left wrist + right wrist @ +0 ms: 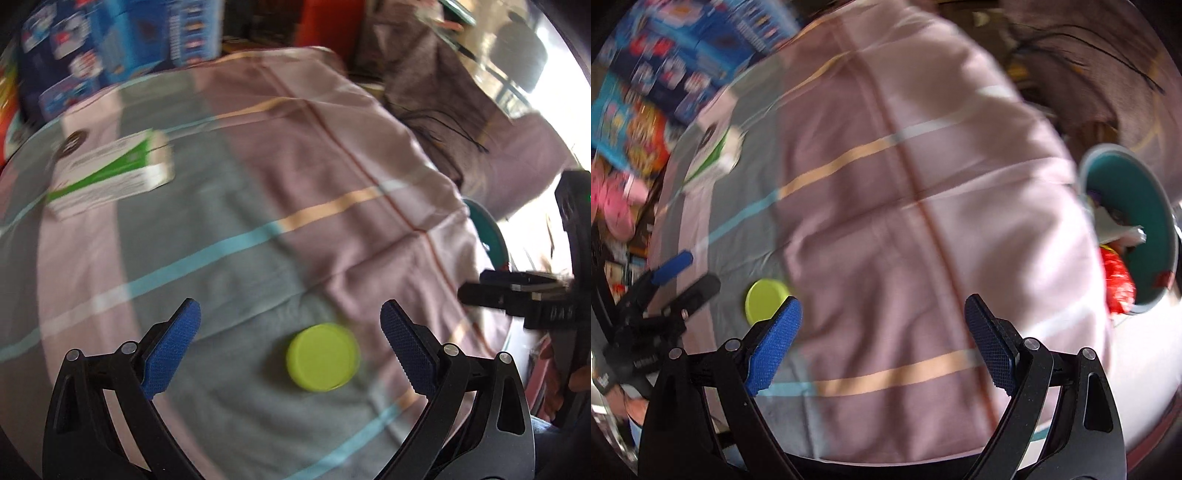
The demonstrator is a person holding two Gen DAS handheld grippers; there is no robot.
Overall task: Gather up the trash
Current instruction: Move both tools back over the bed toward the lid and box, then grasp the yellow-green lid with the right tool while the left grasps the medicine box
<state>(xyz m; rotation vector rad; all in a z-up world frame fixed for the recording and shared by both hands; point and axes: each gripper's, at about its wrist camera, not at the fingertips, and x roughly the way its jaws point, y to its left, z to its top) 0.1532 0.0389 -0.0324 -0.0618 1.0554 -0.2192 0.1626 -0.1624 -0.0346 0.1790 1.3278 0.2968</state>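
Both grippers hang wide open with nothing in them: left gripper [290, 317] over the striped cloth [332, 155], right gripper [882, 314] beside it. Lime lid [323, 362] lies on the cloth between the left fingers, untouched. Green-white carton [110, 173] sits farther off; teal bin [1134, 229] at the table's edge already holds trash.

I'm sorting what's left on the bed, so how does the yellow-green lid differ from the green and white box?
The lid is round and one plain yellow-green; the box is long, rectangular, and white with green stripes. The lid lies flat just ahead of the open left gripper; the box lies farther off, near the cloth's far edge. Both rest untouched on the striped cloth.
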